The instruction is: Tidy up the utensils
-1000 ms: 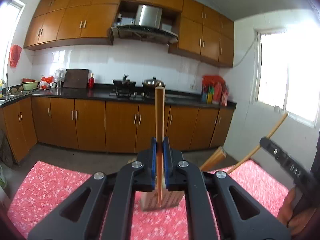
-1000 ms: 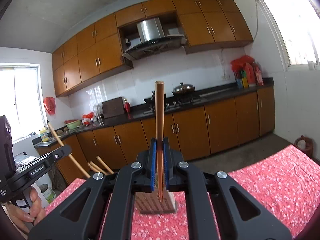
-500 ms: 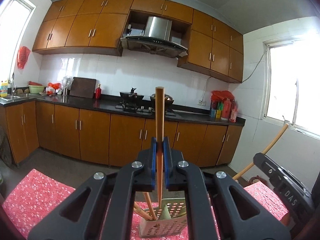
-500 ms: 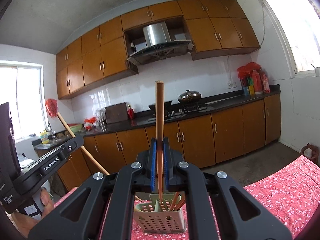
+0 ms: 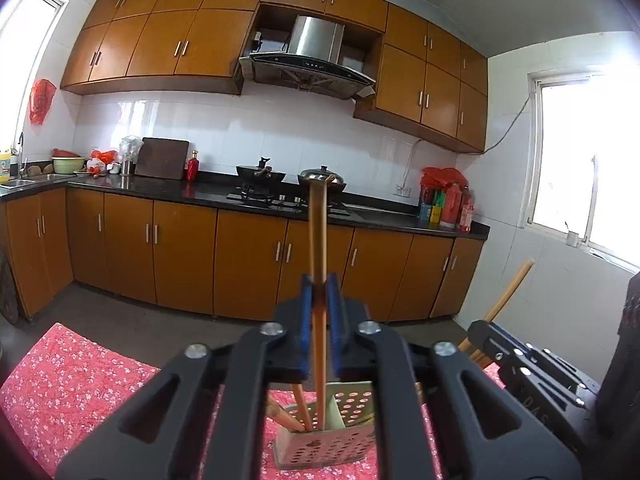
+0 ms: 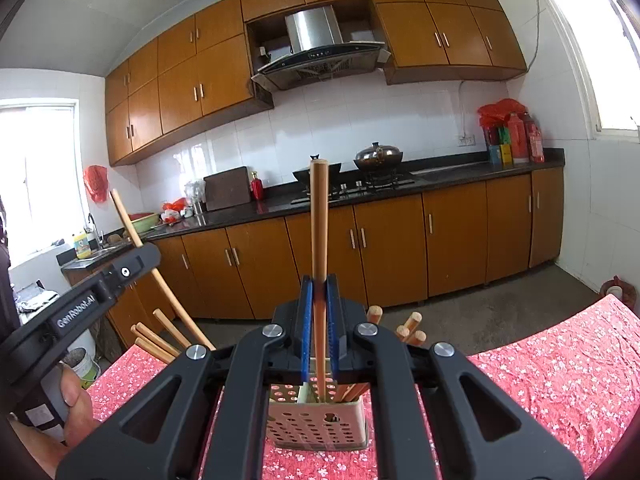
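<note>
A beige perforated utensil holder (image 5: 328,446) (image 6: 316,426) stands on the red flowered tablecloth (image 5: 80,380) with several wooden chopsticks (image 5: 300,408) (image 6: 408,328) leaning in it. My left gripper (image 5: 319,292) is right above it. Its jaws are opening, and an upright chopstick (image 5: 319,232) stands loose between the blue pads with its lower end inside the holder. My right gripper (image 6: 319,292) is shut on another upright chopstick (image 6: 319,220), whose tip dips into the holder too. Each gripper shows at the edge of the other's view.
A person's hand (image 6: 72,412) holds the left gripper's handle. Beyond the table's far edge lie bare floor and a row of brown cabinets (image 5: 180,256). The dark counter carries a wok (image 5: 260,174), a pot and red bottles (image 6: 516,136). A window (image 5: 592,168) is on the right wall.
Both grippers have come forward and a little down over the holder, which now sits just under them. Both chopstick tips have entered it. The left pads have parted slightly.
</note>
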